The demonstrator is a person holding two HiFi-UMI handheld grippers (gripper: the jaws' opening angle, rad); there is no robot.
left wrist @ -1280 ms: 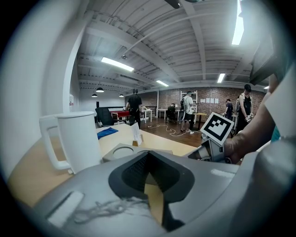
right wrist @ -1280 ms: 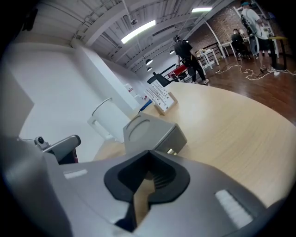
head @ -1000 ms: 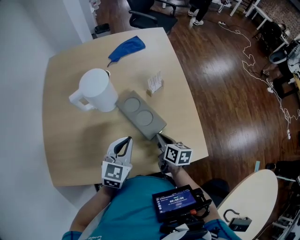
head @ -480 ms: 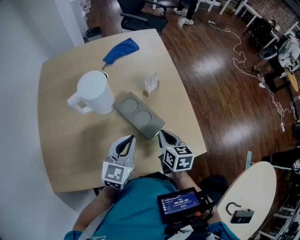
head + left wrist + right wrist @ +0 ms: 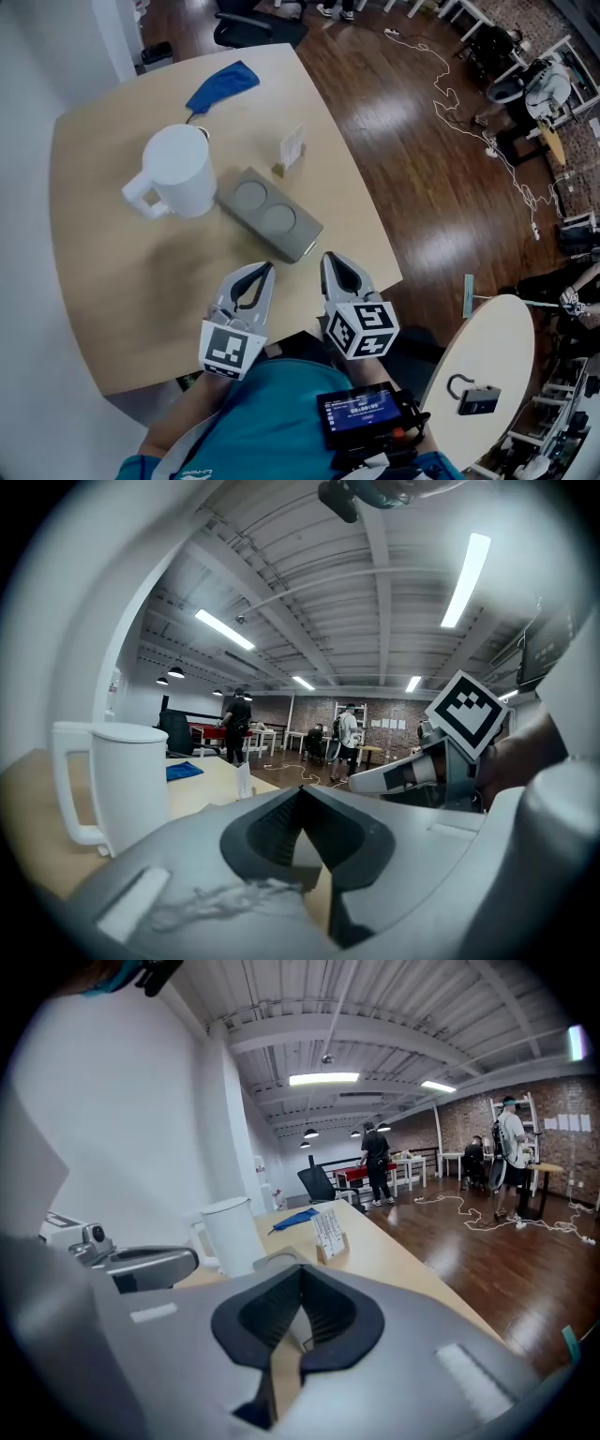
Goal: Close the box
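Start from the wooden table (image 5: 103, 281); on it find the white jug (image 5: 173, 171), upright, and just beside that the grey box (image 5: 270, 214), lying flat, lid with 2 round recesses seemingly down. Find the left gripper (image 5: 266, 270) and right gripper (image 5: 328, 257) just short of its near end, jaws pressed together, empty. Press both tips evenly along the lid, clear of the jug.

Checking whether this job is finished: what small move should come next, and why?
Probably just set the tools down: the grey box looks flat and shut, and the left tool and right tool both hover clear of it, closed and empty.
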